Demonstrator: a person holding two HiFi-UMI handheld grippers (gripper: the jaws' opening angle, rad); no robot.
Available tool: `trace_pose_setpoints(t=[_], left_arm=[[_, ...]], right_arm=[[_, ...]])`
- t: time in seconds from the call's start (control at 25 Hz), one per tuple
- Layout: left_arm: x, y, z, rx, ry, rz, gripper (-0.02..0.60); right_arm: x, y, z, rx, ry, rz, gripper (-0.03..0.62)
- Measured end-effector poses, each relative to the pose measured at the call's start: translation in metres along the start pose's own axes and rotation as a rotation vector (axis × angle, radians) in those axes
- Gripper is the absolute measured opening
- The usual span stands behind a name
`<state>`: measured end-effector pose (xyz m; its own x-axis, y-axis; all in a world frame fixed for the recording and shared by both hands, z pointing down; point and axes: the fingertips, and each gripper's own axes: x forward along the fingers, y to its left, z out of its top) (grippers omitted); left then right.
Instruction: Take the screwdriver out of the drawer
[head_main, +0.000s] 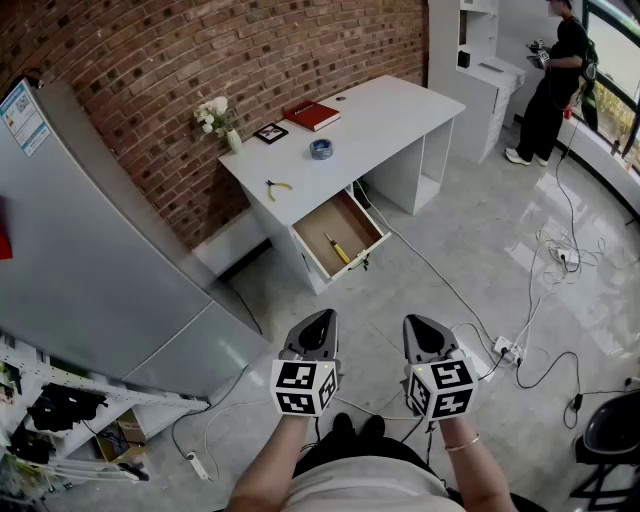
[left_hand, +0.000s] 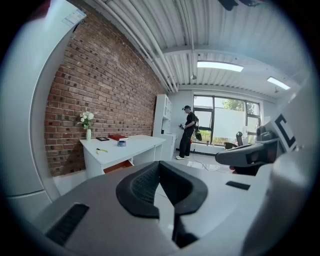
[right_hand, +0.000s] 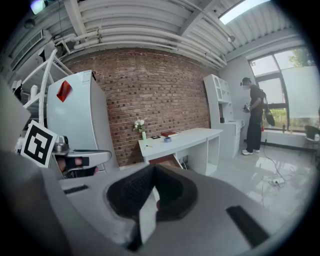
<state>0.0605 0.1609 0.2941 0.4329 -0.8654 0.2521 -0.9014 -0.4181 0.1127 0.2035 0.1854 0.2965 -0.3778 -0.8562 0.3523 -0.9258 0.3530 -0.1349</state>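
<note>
The white desk (head_main: 380, 120) stands against the brick wall, well ahead of me. Its wooden drawer (head_main: 312, 238) is pulled open, and a yellow-handled screwdriver (head_main: 337, 249) lies inside. The open drawer also shows small in the left gripper view (left_hand: 117, 166) and in the right gripper view (right_hand: 162, 161). My left gripper (head_main: 322, 318) and right gripper (head_main: 415, 322) are side by side above the floor, far short of the desk. Both point toward it. Each gripper is shut with nothing between its pads (left_hand: 160, 164) (right_hand: 152, 167).
On the desk lie yellow pliers (head_main: 277, 186), a blue tape roll (head_main: 321, 149), a red book (head_main: 312, 115), a small frame (head_main: 270, 133) and a vase of flowers (head_main: 218, 120). A grey fridge (head_main: 90, 250) stands at the left. Cables and a power strip (head_main: 505, 350) lie on the floor at the right. A person (head_main: 560, 70) stands at the far back right.
</note>
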Motion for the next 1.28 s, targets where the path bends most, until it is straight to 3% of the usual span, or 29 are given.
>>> trace_pose_setpoints(t=[0.76, 1.28], left_arm=[[-0.014, -0.015, 0.000, 0.021, -0.013, 0.013, -0.008], [-0.012, -0.030, 0.000, 0.038, -0.007, 0.005, -0.008]], right_arm=[[-0.013, -0.002, -0.004, 0.020, -0.023, -0.008, 0.003], [-0.021, -0.012, -0.009, 0.045, -0.006, 0.019, 0.061]])
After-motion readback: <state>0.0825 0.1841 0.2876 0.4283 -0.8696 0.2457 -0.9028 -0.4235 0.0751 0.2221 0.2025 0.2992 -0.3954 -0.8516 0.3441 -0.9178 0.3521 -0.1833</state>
